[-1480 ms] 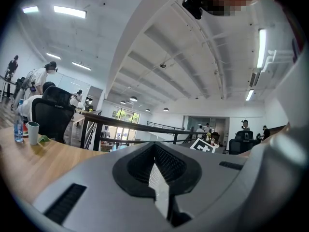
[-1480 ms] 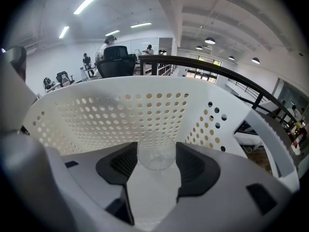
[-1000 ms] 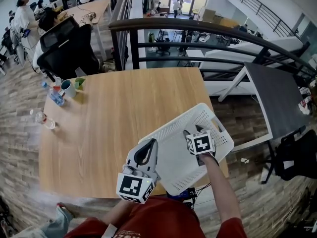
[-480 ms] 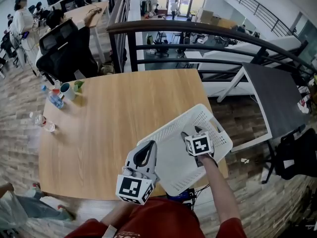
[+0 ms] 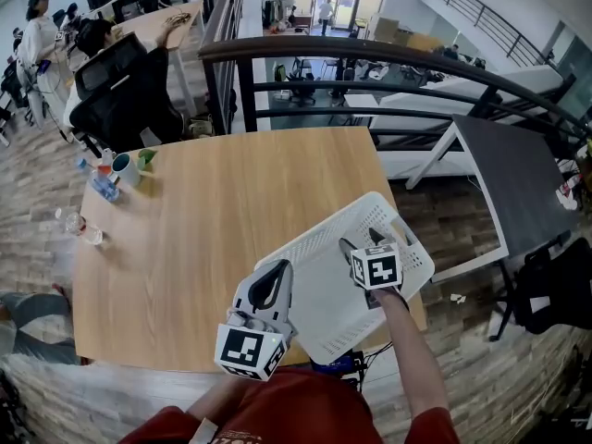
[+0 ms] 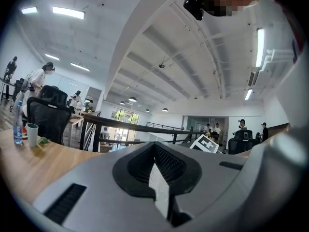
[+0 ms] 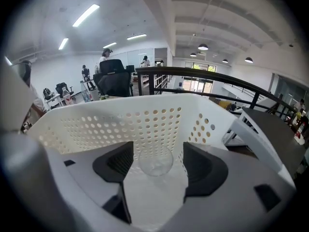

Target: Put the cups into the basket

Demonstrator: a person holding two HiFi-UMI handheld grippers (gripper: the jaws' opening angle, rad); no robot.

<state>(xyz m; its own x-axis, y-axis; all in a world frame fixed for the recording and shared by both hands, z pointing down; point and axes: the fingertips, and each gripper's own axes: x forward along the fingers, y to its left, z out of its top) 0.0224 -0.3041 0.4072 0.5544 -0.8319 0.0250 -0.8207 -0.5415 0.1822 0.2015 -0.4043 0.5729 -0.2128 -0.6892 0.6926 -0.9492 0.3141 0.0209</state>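
While the right gripper reaches down into the white perforated basket, its jaws are opening with one clear cup between them, and neither pad touches it. The cup rests on the basket floor close to the far wall. It shows as a round outline facing the camera, and whether its rim or base points this way cannot be told. From the head view the basket sits on the near right corner of the wooden table, its long axis running diagonally from near left to far right. The left gripper hangs just beside the basket's near left end, jaws closed together on nothing. Well apart, at the table's far left corner, stand one mug, one small green thing and one upright bottle. A second clear bottle lies on its side nearer the left edge.
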